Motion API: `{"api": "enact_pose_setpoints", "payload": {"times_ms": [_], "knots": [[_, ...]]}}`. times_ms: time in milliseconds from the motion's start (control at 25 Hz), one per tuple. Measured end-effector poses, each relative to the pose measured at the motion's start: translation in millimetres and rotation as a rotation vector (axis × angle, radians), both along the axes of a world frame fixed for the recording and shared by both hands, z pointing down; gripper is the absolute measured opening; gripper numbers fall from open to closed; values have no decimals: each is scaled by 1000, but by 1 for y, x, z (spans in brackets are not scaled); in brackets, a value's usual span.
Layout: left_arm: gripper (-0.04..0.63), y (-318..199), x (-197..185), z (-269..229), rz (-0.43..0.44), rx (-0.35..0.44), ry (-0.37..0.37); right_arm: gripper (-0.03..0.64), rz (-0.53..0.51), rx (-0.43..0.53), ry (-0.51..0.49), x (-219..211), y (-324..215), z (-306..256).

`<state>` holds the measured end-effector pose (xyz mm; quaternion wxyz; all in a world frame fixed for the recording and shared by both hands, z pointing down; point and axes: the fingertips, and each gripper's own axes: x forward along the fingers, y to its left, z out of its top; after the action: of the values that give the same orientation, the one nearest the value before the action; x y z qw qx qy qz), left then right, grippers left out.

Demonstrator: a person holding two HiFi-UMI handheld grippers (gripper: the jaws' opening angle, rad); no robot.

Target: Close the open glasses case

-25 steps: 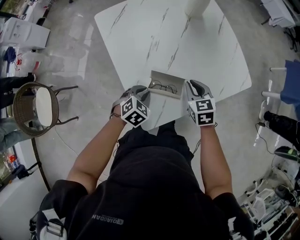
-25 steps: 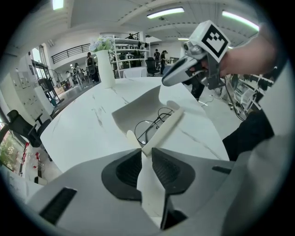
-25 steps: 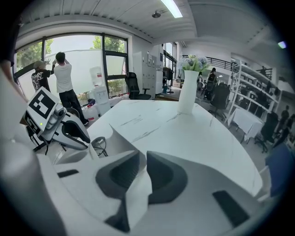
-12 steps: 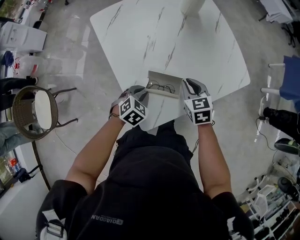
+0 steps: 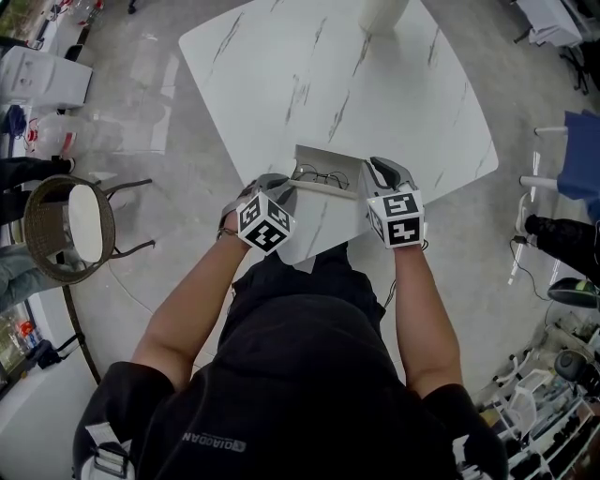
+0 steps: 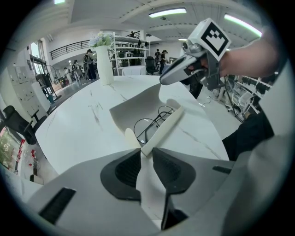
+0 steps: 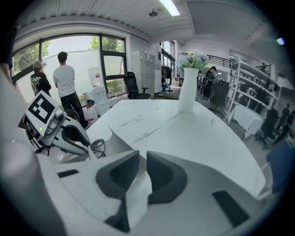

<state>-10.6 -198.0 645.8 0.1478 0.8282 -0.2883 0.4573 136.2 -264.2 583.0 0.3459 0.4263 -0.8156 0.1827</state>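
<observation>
Little has shifted since half a second ago: both claws grip the same ends of the case, its lid up as before, and only the framing has crept a touch.

Head view: the case sits open at the near edge of the white marble surface, lid raised on the far side. Glasses lie inside its tray. The left claw meets the case's left end and the right claw its right end. A vase stands at the far edge, well apart.

Left gripper view: the left claw is clenched on a thin off-white wall of the case, which runs out from between the pads towards the far end. Just behind that wall the glasses rest in the tray, lenses side by side, with the lid curving up behind them. The right claw touches the opposite end. The vase, holding flowers, stands far back on the surface.

Right gripper view: the right claw is clenched on a thin off-white edge of the case. At the far end, the left claw pinches the other wall, with the glasses just beside it. The vase stands further along the surface. Two people stand by the window
</observation>
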Motion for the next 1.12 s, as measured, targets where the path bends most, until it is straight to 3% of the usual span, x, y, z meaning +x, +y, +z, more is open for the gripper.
{"api": "enact_pose_setpoints", "payload": {"times_ms": [360, 680, 1120], "knots": [[87, 0, 1, 0, -2, 1, 2, 51, 35, -27, -25, 0, -1, 4], [86, 0, 0, -1, 27, 35, -43, 49, 50, -31, -32, -1, 0, 4], [95, -1, 1, 2, 15, -20, 5, 51, 69, -29, -47, -1, 4, 4]]}}
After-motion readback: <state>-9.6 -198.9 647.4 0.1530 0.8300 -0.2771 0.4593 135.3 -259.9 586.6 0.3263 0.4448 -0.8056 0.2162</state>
